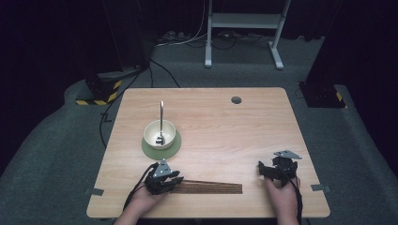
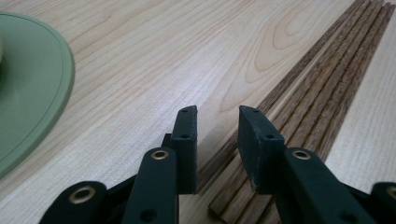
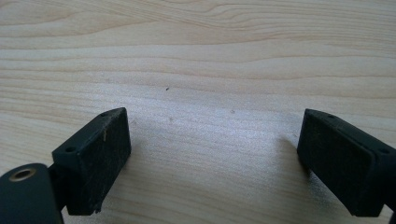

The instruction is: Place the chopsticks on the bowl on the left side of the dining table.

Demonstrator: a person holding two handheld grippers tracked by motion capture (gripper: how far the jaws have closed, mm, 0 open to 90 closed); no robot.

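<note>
A bundle of dark wooden chopsticks (image 1: 209,187) lies flat near the table's front edge, running left to right, and its left end sits right at the left gripper (image 1: 174,180). In the left gripper view the sticks (image 2: 322,93) run away to the upper right, and the jaws stand a narrow gap apart over their near end, low to the wood, with nothing pinched between them; whether a pad touches a stick cannot be told. Just beyond that gripper sits a cream bowl (image 1: 159,133) on a round green mat (image 1: 173,147), a metal spoon (image 1: 161,119) standing in the bowl with its handle leaning on the far rim. The mat's edge (image 2: 32,88) curves in at the left of the left gripper view. Over on the right, well apart from the chopsticks' right end, the right gripper (image 1: 265,169) rests low at the table (image 1: 225,131), held from behind by the person's right hand (image 1: 281,197). Its jaws are spread wide over bare wood grain (image 3: 210,93), empty.
</note>
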